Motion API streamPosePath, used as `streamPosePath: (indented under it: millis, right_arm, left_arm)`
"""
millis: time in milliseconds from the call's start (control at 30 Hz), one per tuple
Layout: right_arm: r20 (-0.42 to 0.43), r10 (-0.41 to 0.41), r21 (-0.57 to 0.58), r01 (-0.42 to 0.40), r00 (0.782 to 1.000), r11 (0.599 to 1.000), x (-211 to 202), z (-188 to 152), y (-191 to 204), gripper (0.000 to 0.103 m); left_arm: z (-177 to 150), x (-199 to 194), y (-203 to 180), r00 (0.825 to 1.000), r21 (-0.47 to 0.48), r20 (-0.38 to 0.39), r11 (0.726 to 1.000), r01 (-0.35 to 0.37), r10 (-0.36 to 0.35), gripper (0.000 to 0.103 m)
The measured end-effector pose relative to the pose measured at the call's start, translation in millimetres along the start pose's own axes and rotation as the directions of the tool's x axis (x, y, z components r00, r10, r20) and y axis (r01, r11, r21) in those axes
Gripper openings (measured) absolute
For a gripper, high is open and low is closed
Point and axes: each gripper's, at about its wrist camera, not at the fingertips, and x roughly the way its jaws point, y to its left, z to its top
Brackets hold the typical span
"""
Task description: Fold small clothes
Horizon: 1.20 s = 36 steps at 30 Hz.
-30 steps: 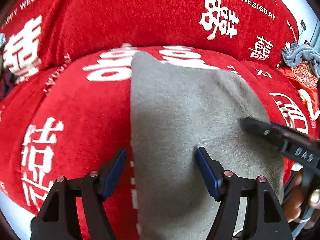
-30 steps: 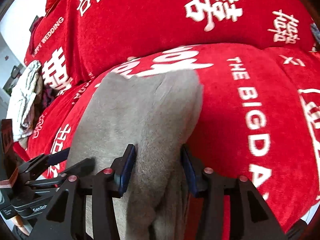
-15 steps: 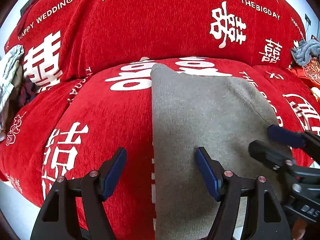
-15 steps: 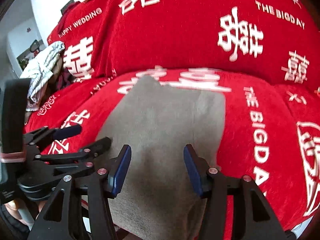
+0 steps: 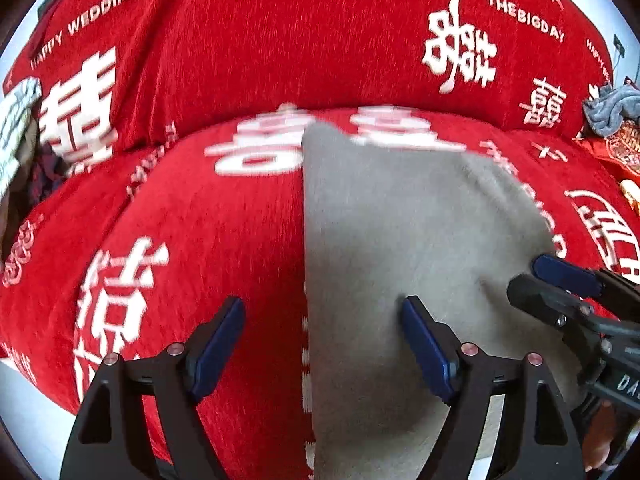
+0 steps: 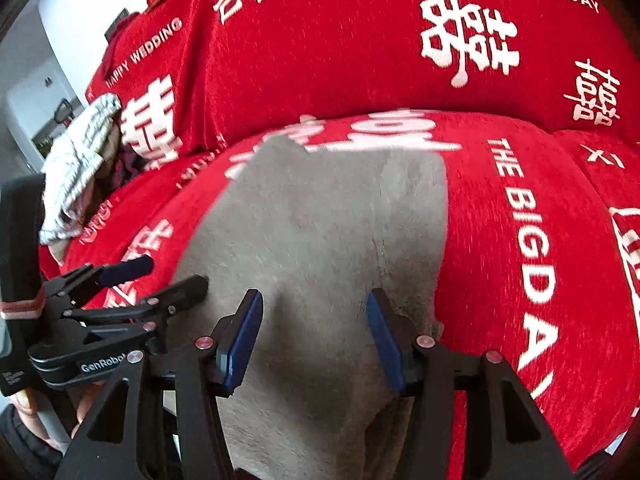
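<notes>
A grey garment (image 5: 404, 248) lies flat on the red sofa seat and hangs over its front edge; it also shows in the right wrist view (image 6: 320, 240). My left gripper (image 5: 324, 344) is open and empty, straddling the garment's left edge near the front. My right gripper (image 6: 312, 340) is open and empty above the garment's near part. Each gripper shows in the other's view: the right one (image 5: 560, 284) at the garment's right edge, the left one (image 6: 156, 280) at its left edge.
The red sofa cover (image 5: 200, 220) with white lettering runs under the garment, with the backrest (image 6: 360, 40) behind. A white patterned cloth (image 6: 76, 168) lies at the sofa's left end. A grey-blue cloth (image 5: 612, 108) and red items lie at the right end.
My right gripper has opened and let go of the grey garment, then drawn back. Both grippers have pulled back towards the sofa's front edge. The garment lies flatter.
</notes>
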Motion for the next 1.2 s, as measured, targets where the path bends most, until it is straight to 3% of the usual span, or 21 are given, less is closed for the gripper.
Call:
streamPosePath:
  millis: [100, 167, 267, 367, 633, 800, 900, 1033, 1200]
  right_arm:
    - [-0.042, 0.002, 0.037, 0.000, 0.999, 0.999, 17.0, 26.3, -10.4, 0.058]
    - [-0.093, 0.017, 0.073, -0.010, 0.995, 0.997, 32.6, 35.5, -18.3, 0.058]
    - [-0.145, 0.037, 0.112, -0.020, 0.989, 0.993, 51.4, 45.6, -28.4, 0.059]
    - [-0.176, 0.026, 0.087, -0.010, 0.984, 0.996, 56.1, 48.4, -26.3, 0.060]
    - [-0.093, -0.055, -0.025, 0.053, 0.994, 0.998, 17.0, 16.9, -1.4, 0.061]
    - [-0.048, -0.019, -0.021, 0.018, 0.999, 1.000, -12.0, -6.8, 11.9, 0.061]
    - [-0.066, 0.020, -0.025, -0.021, 0.998, 0.999, -16.7, -22.8, 16.3, 0.064]
    - [-0.109, -0.077, -0.041, 0.073, 0.991, 0.997, -10.8, -51.4, 11.6, 0.066]
    - [-0.025, -0.148, -0.119, 0.144, 0.989, 0.982, -34.8, -67.4, 29.4, 0.066]
  left_arm:
    - [18.8, 3.2, -7.2, 0.999, 0.018, -0.001, 0.999, -0.051, 0.051, 0.081]
    - [30.6, 19.2, -9.7, 0.994, 0.023, -0.056, 0.995, -0.094, 0.095, 0.081]
    - [38.4, 40.1, -10.5, 0.987, 0.007, -0.129, 0.996, -0.091, 0.092, 0.081]
    - [38.7, 42.6, -14.1, 0.986, 0.015, -0.135, 0.995, -0.099, 0.100, 0.081]
    - [13.1, -0.7, -21.7, 0.995, 0.029, 0.003, 0.994, -0.102, 0.102, 0.081]
    - [-6.6, -25.2, -19.7, 0.994, -0.007, 0.065, 0.996, -0.084, 0.084, 0.081]
    - [-17.2, -30.3, -19.9, 0.993, -0.007, 0.074, 0.995, -0.096, 0.096, 0.081]
    - [-34.0, -32.3, -21.9, 0.997, 0.016, 0.049, 0.998, -0.066, 0.065, 0.081]
    - [-46.5, -66.6, -28.5, 0.980, 0.027, 0.187, 0.997, -0.070, 0.064, 0.081]
